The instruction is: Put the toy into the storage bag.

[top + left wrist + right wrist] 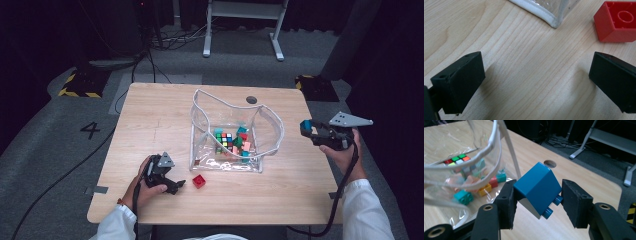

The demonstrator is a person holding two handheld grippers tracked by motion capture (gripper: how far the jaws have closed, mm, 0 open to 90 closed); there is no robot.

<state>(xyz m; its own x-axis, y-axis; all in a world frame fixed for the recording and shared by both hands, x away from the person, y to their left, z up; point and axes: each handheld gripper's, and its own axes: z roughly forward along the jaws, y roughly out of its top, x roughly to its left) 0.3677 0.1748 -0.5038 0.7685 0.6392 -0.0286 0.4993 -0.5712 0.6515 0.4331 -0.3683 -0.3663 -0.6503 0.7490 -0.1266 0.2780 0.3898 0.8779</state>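
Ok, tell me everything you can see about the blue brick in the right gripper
The blue brick is a glossy plastic building block, teal-blue, with smooth faces and round studs pointing down and to the right in the right gripper view. It sits tilted, corner up, clamped between the two black pads of the right gripper, lifted off the table beside the clear bag of bricks. In the high view it shows at the gripper's tip. Nothing else touches it.

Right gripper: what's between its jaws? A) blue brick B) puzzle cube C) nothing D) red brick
A: in the right gripper view the right gripper is clamped on a blue brick, studs pointing down and toward the camera; the red brick lies on the table near the left gripper, and the puzzle cube sits inside the clear bag.
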